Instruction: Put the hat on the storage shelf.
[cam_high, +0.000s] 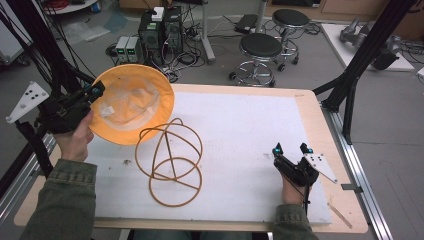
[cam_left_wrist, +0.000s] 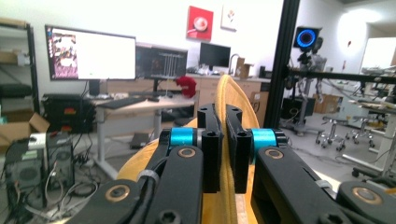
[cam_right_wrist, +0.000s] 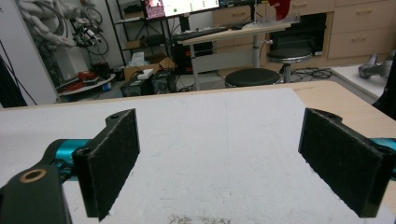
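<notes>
I have the yellow hat (cam_high: 132, 104) pinched by its brim in my left gripper (cam_high: 98, 89); in the left gripper view the two black jaws are pressed together on the thin yellow edge (cam_left_wrist: 226, 140), which runs up between them and on past their tips. The hat is off the table, tilted so its pale lining faces up and toward me, hanging out beyond the jaws to their right side in the high view.

The wire hat stand (cam_high: 171, 161), a frame of tan hoops, sits on the white mat (cam_high: 240, 130) just below and to the right of the hat, close to it but not touching as far as I can tell. Nothing rests on it yet.

My right gripper (cam_high: 291, 149) is well apart from all this, low over the mat with its jaws spread wide; in the right gripper view the felt pads (cam_right_wrist: 114, 158) stand far apart with nothing but bare mat between them.

So I judge the pick-up done: the hat is gripped and lifted. What is left, as I read it, is to turn the crown downward over the top hoop of the stand, lower it on, and let go of the brim.
</notes>
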